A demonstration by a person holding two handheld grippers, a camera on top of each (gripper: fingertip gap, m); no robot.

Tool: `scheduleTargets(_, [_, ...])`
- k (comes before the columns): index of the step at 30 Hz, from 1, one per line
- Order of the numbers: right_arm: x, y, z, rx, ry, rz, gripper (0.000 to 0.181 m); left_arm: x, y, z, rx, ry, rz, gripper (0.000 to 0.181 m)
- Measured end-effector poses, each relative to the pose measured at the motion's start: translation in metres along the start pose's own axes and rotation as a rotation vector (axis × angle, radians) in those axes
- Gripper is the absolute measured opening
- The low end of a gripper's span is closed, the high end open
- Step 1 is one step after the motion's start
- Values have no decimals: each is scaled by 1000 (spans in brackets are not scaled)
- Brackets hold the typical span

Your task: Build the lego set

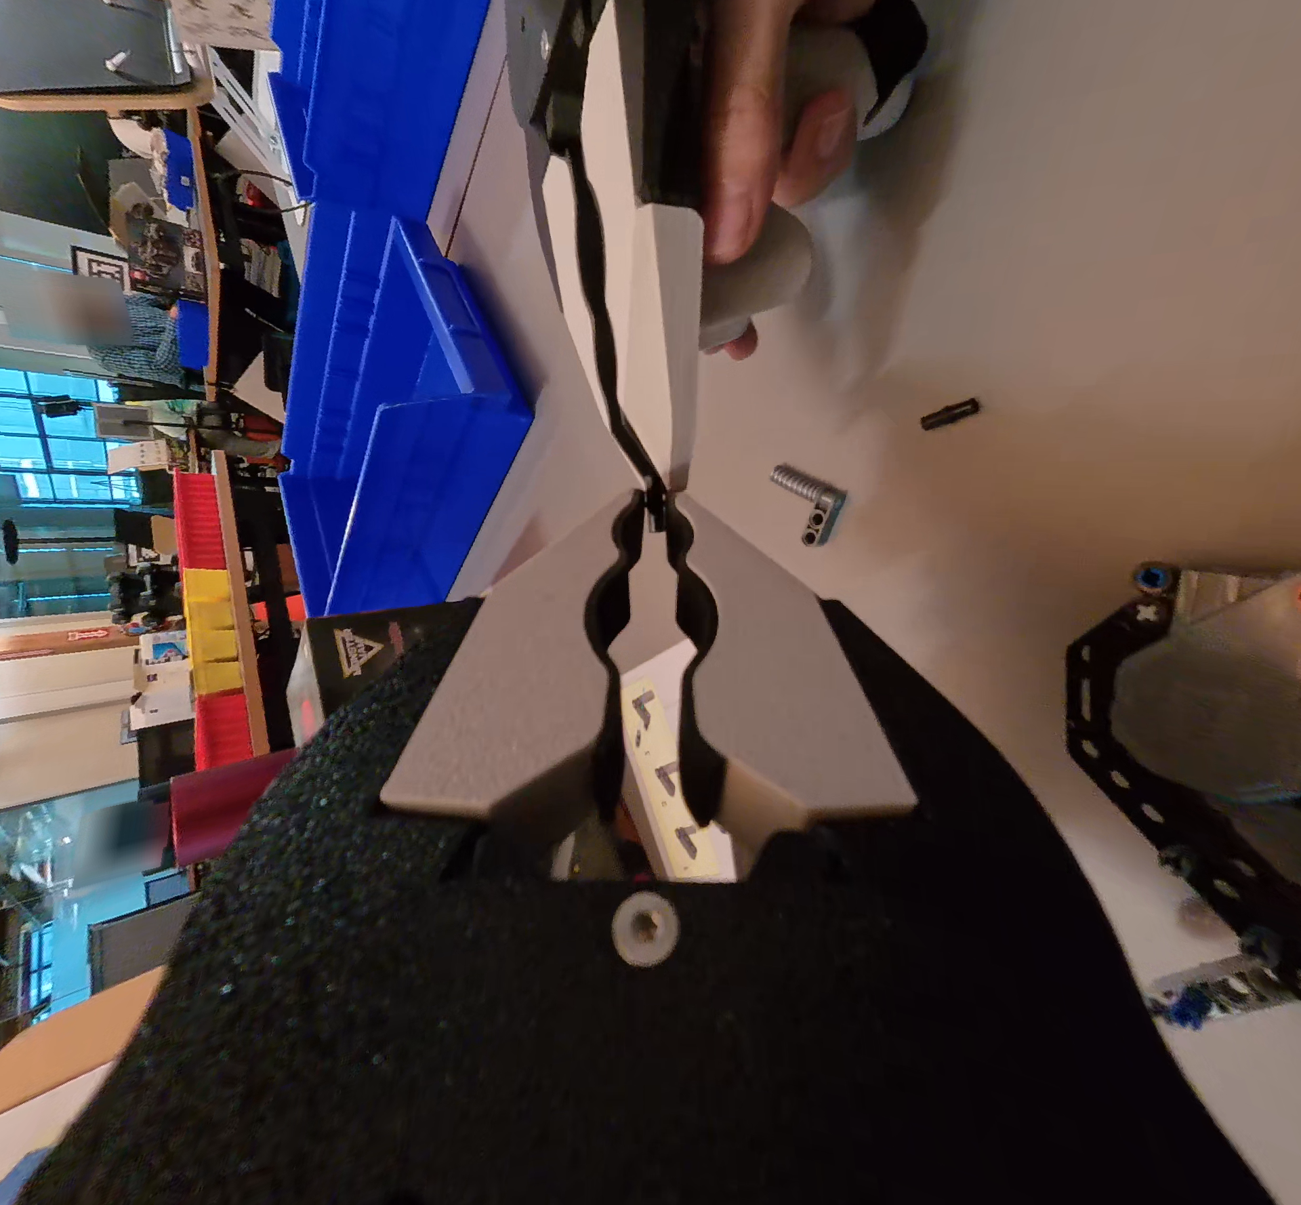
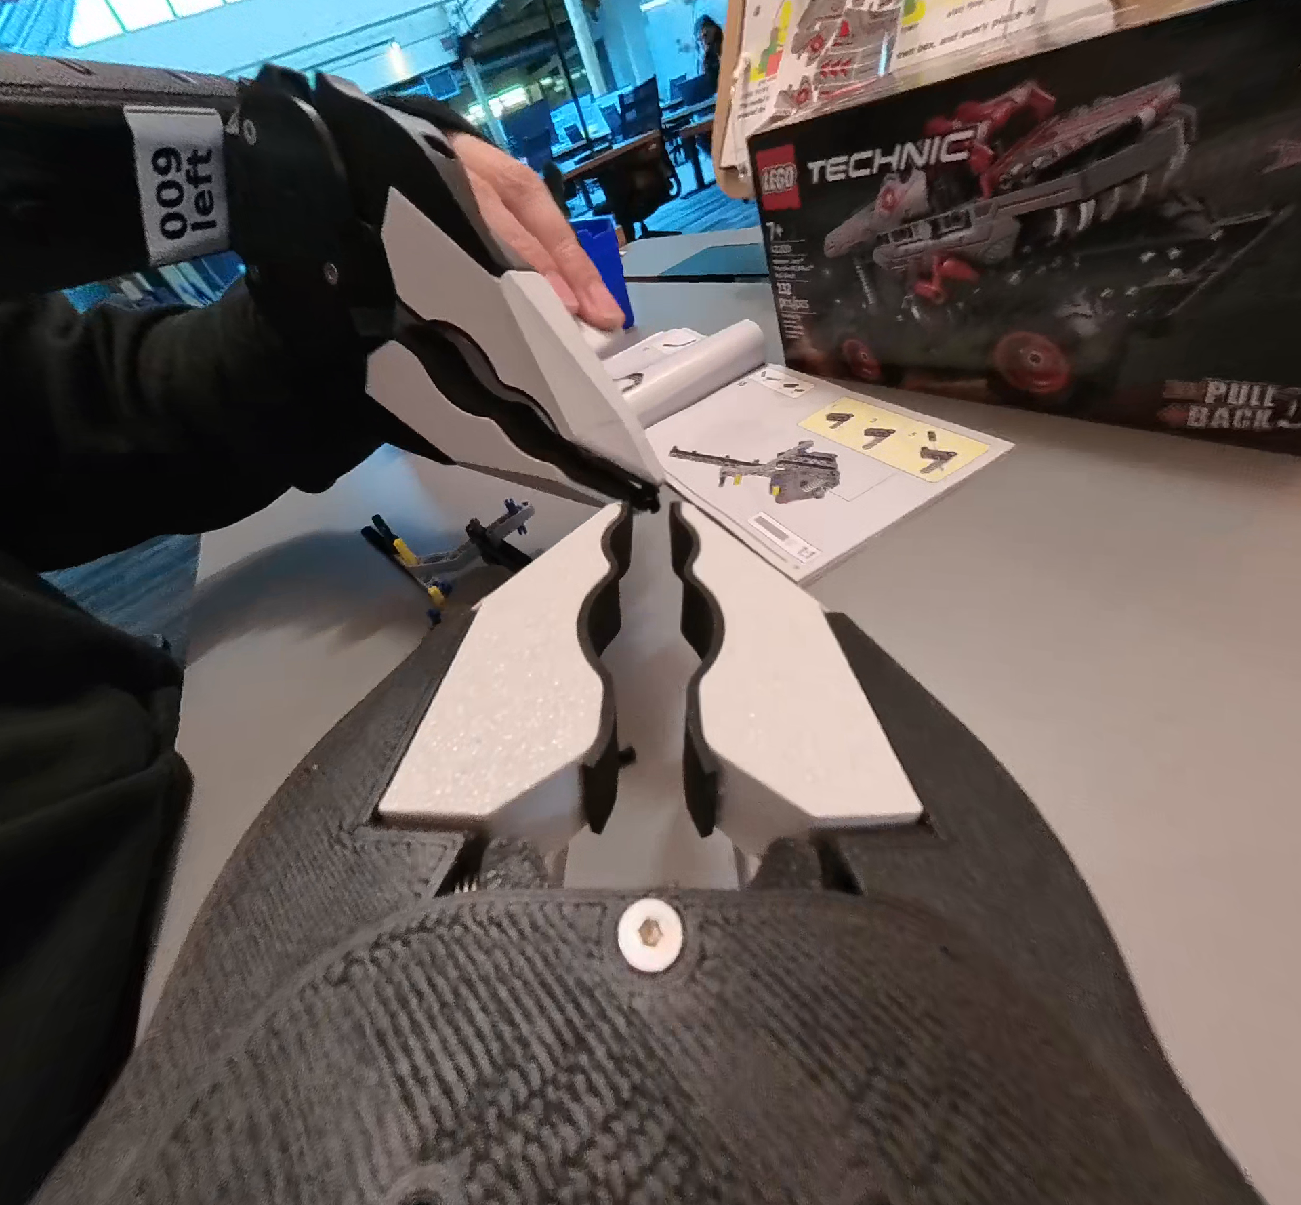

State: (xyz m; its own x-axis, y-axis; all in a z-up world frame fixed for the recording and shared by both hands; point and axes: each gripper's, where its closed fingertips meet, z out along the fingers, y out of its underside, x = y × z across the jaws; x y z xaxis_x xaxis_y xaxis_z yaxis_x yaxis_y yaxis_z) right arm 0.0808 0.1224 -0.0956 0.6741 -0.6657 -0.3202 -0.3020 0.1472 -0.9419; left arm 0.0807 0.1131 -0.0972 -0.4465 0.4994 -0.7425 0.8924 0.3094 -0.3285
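The left gripper (image 1: 660, 511) has its fingers clenched on a small black pin (image 1: 655, 518), which sits upright between the very tips, raised above the surface (image 1: 1056, 256). Meeting it tip to tip is the right gripper (image 2: 649, 513). In the right wrist view its fingers stand slightly parted, with a narrow gap running the whole length of the wavy black pads. The pin and the left gripper's closed tips lie just at the mouth of that gap, close to its left finger, and the pads do not visibly press on anything. A bare hand (image 1: 767, 115) grips the right gripper's grey handle, and another hand (image 2: 542, 235) lies along the top of the left gripper. Just beyond the meeting tips, on the surface, lies a grey L-shaped piece with a ridged shaft (image 1: 809, 502), and a little past that a loose black pin (image 1: 949, 413), apart from it. A partly built black and grey model (image 2: 450, 551), with small blue and yellow parts, lies on the surface below the left gripper. The open instruction booklet (image 2: 809, 467) lies flat behind the tips, its far page curled over. Behind the booklet stands the dark set box (image 2: 1021, 242), and blue bins (image 1: 394, 256) line the far edge of the surface.
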Motion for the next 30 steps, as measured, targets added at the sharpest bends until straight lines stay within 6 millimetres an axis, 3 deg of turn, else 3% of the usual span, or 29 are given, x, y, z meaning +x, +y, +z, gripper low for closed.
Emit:
scheduleTargets(7, [-6,-11,1,74,-50,66,8,0,-1,-6,12,-21,17,3])
scheduleTargets(21, [-6,-10,1,68,-71,96,0,2,-3,-13,-12,-100,43,2])
scheduleTargets(24, [-8,-11,2,81,-101,152,13,1,-3,-13,-22,-109,46,2])
scheduleTargets(30, [-9,-9,4,64,-83,127,14,0,-2,-14,-20,-121,24,2])
